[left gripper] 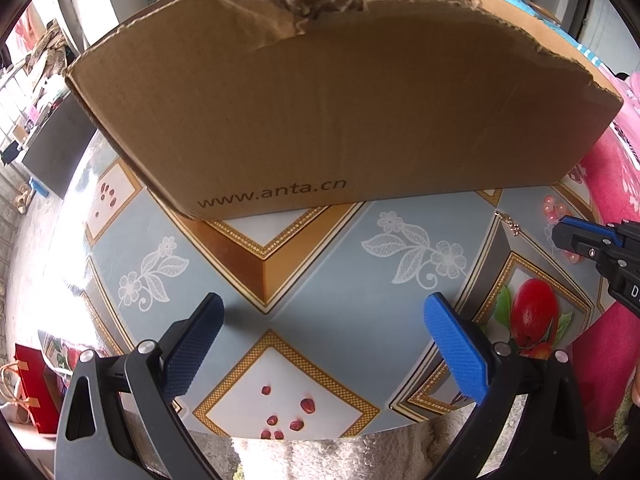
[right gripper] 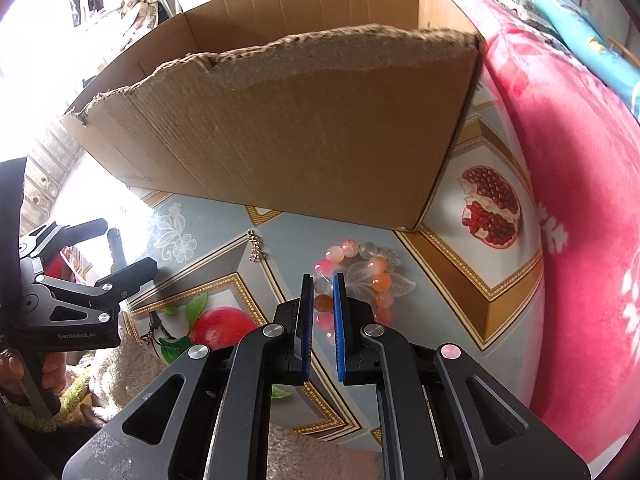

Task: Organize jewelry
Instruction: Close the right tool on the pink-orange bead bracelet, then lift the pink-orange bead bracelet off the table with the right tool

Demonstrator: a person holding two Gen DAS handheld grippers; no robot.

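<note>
A bracelet of pink, orange and clear beads [right gripper: 374,276] lies on the patterned tablecloth [right gripper: 440,312], in front of the cardboard box [right gripper: 280,128]. My right gripper [right gripper: 323,286] is shut on the bracelet's left side, with beads filling the narrow gap between its blue pads. A small gold chain piece [right gripper: 256,250] lies loose just left of the bracelet. My left gripper [left gripper: 324,304] hovers open over bare tablecloth, holding nothing. In the left wrist view, the right gripper [left gripper: 560,234] sits at the far right beside pink beads [left gripper: 554,208], with the gold chain piece [left gripper: 512,226] nearby.
The open cardboard box [left gripper: 320,100] with a torn front edge fills the back of the table. A pink blanket [right gripper: 580,200] borders the table on the right. A fuzzy towel [left gripper: 320,456] lies at the near edge, and a red gift bag [left gripper: 32,384] stands lower left.
</note>
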